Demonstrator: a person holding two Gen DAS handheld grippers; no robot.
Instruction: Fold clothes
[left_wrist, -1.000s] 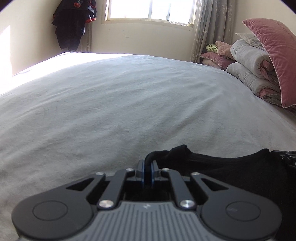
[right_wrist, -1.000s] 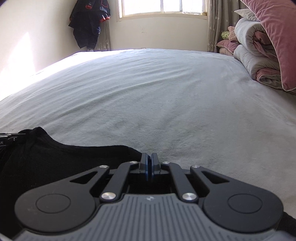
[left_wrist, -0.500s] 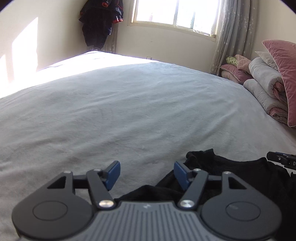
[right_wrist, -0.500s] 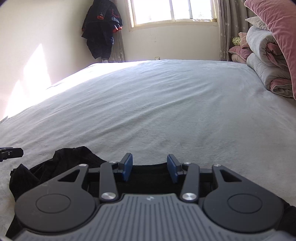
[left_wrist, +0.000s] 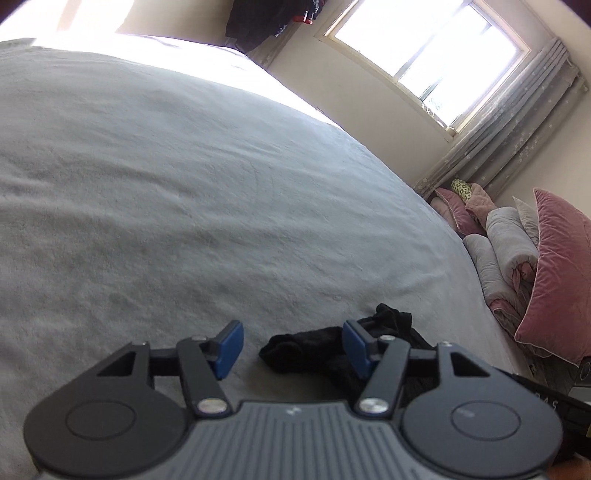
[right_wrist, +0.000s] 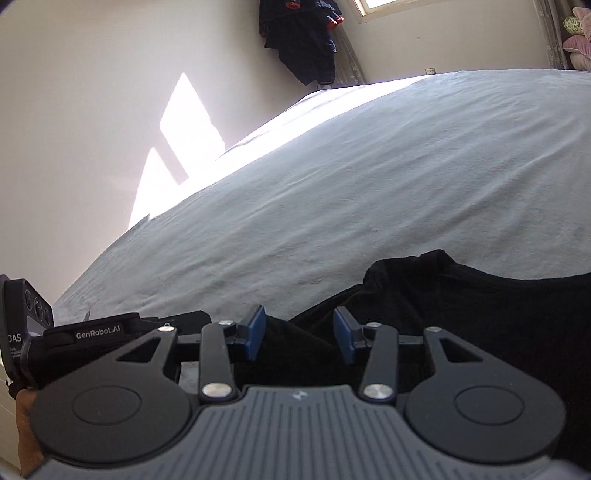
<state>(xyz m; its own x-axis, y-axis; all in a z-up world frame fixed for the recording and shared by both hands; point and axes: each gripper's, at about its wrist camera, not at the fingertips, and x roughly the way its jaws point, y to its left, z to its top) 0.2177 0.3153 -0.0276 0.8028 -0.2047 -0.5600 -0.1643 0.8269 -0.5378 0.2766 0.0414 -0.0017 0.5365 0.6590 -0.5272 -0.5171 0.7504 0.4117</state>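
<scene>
On grey bed, black garment lies crumpled near both grippers. L gripper & R gripper fingers spread wide, holding nothing. L view only: window, pink pillows. R view: dark jacket on wall.

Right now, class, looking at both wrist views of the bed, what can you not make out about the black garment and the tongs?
- Black garment, right wrist view: its near part lies behind the right tongs, its right side is cut off by the frame, so type and fold state are unclear.
- Left wrist view: the left tongs cover most of the garment; only a crumpled end shows.
- Hanging dark clothes: top cut off.
</scene>
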